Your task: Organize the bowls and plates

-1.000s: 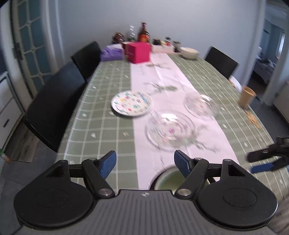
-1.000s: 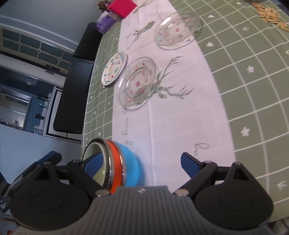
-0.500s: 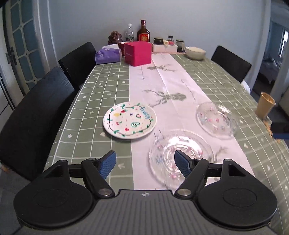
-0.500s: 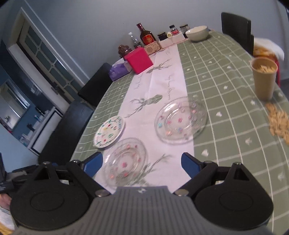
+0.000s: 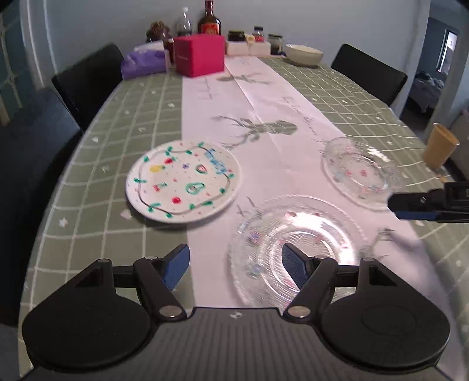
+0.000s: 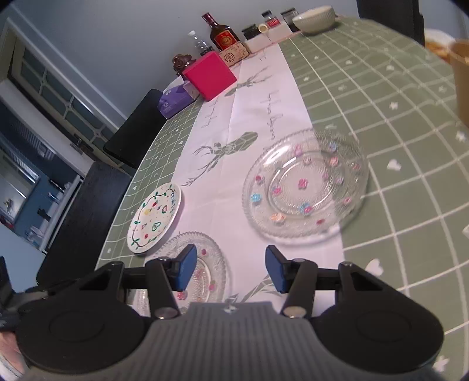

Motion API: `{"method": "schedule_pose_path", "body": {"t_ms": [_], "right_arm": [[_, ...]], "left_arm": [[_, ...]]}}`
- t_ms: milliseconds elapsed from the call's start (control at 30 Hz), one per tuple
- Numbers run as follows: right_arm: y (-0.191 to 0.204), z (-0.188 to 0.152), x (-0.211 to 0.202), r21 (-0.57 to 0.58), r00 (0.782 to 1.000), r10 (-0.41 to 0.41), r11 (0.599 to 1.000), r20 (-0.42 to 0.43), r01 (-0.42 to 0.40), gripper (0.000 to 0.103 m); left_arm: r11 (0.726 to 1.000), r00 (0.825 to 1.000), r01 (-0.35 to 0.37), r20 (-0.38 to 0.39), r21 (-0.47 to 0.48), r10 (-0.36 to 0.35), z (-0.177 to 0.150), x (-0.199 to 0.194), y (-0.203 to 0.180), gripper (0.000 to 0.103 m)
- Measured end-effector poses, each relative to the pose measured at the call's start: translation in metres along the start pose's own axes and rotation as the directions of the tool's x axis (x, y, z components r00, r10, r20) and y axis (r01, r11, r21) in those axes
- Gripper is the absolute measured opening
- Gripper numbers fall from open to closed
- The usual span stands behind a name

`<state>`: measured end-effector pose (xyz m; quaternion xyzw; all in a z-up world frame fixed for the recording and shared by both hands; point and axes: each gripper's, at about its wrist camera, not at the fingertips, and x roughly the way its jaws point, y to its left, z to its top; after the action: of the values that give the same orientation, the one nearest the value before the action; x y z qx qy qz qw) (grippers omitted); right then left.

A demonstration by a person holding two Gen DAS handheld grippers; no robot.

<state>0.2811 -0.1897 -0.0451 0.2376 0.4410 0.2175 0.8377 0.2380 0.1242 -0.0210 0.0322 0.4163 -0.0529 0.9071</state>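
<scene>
Three plates lie on the table runner. In the left wrist view the white painted plate (image 5: 184,183) is to the left, a glass plate (image 5: 296,249) is near and a second glass plate (image 5: 357,171) is further right. My left gripper (image 5: 236,263) hangs open over the runner, its right finger above the near glass plate, gripping nothing. My right gripper (image 5: 410,208) comes in from the right beside the far glass plate. In the right wrist view the right gripper (image 6: 231,268) has its jaws closing on nothing, just short of the big glass plate (image 6: 304,187), beside the smaller-looking glass plate (image 6: 205,263) and white plate (image 6: 155,217).
At the far end stand a pink box (image 5: 200,58), a purple tissue pack (image 5: 143,64), bottles (image 5: 208,22), jars and a white bowl (image 5: 303,54). A paper cup (image 5: 439,146) stands at the right edge. Black chairs (image 5: 88,79) line the left side and far right.
Both cameras have moved forward and down towards the plates, which now look larger. The right gripper's jaws have narrowed. The stacked bowls seen a second ago are out of view.
</scene>
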Motion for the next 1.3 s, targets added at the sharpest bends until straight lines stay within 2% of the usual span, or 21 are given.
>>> {"method": "schedule_pose_path", "body": {"t_ms": [67,100,167,233,300,433,500,533,700,767,800,833,933,1033,1200,1233,1267,1300], "right_arm": [[0.002,-0.004,0.008,-0.027,1.0,0.01,1.0,-0.024,-0.011,0.052],[0.003,-0.007,0.01,-0.048,1.0,0.009,0.999,-0.013,-0.01,0.052],[0.002,-0.012,0.011,-0.057,1.0,0.008,0.998,0.024,-0.007,0.051],[-0.004,-0.014,0.015,-0.015,0.999,0.04,0.999,0.025,-0.04,0.048],[-0.008,-0.016,0.021,0.03,0.998,0.068,0.997,0.003,-0.068,0.044],[-0.011,-0.019,0.027,0.064,0.997,0.078,0.995,-0.008,-0.077,0.035],[-0.015,-0.02,0.029,0.1,0.994,0.105,0.99,-0.013,-0.103,0.031],[-0.018,-0.021,0.031,0.126,0.992,0.124,0.985,-0.018,-0.12,0.031],[-0.033,-0.026,0.04,0.251,0.982,0.186,0.953,-0.034,-0.172,0.025],[-0.042,-0.026,0.046,0.325,0.965,0.253,0.92,-0.066,-0.219,0.023],[-0.044,-0.027,0.049,0.341,0.96,0.265,0.914,-0.087,-0.221,0.016],[-0.045,-0.027,0.049,0.342,0.961,0.259,0.915,-0.093,-0.214,0.01],[-0.048,-0.029,0.049,0.357,0.962,0.26,0.909,-0.086,-0.214,0.004],[-0.048,-0.029,0.048,0.353,0.96,0.263,0.911,-0.091,-0.216,0.004],[-0.047,-0.029,0.048,0.345,0.962,0.26,0.913,-0.088,-0.215,0.004],[-0.046,-0.03,0.048,0.337,0.962,0.26,0.916,-0.084,-0.218,0.004],[-0.045,-0.031,0.048,0.322,0.961,0.265,0.919,-0.079,-0.227,0.003],[-0.044,-0.033,0.049,0.301,0.957,0.279,0.922,-0.08,-0.243,0.003]], "left_arm": [[1.0,1.0,-0.005,0.0,0.022,0.005,-0.002,0.004,-0.002,0.082],[0.999,1.0,0.015,-0.015,0.032,-0.014,-0.001,0.006,-0.002,0.078],[0.998,0.998,0.055,-0.04,0.023,-0.054,-0.001,0.009,-0.001,0.077],[0.997,0.994,0.081,-0.074,0.002,-0.081,-0.001,0.015,0.001,0.074],[0.995,0.989,0.096,-0.115,-0.02,-0.097,-0.001,0.022,0.003,0.06],[0.992,0.986,0.1,-0.128,-0.074,-0.109,-0.003,0.029,0.01,0.058],[0.984,0.978,0.134,-0.145,-0.114,-0.15,-0.002,0.033,0.015,0.051],[0.978,0.972,0.154,-0.158,-0.138,-0.175,-0.002,0.035,0.018,0.051],[0.965,0.971,0.172,-0.129,-0.196,-0.199,-0.001,0.038,0.025,0.051],[0.964,0.973,0.172,-0.119,-0.201,-0.198,-0.001,0.039,0.025,0.051],[0.966,0.973,0.17,-0.118,-0.197,-0.196,0.0,0.039,0.025,0.051],[0.967,0.974,0.169,-0.119,-0.19,-0.193,0.0,0.039,0.024,0.051],[0.972,0.976,0.165,-0.113,-0.17,-0.185,-0.001,0.038,0.021,0.051],[0.97,0.975,0.165,-0.116,-0.178,-0.188,0.0,0.039,0.021,0.051],[0.951,0.968,0.191,-0.115,-0.242,-0.223,0.0,0.041,0.031,0.05],[0.956,0.97,0.18,-0.119,-0.231,-0.211,0.001,0.041,0.029,0.046],[0.968,0.975,0.155,-0.129,-0.198,-0.182,0.002,0.04,0.025,0.03],[0.973,0.972,0.164,-0.14,-0.16,-0.187,0.003,0.039,0.022,0.027]]}}
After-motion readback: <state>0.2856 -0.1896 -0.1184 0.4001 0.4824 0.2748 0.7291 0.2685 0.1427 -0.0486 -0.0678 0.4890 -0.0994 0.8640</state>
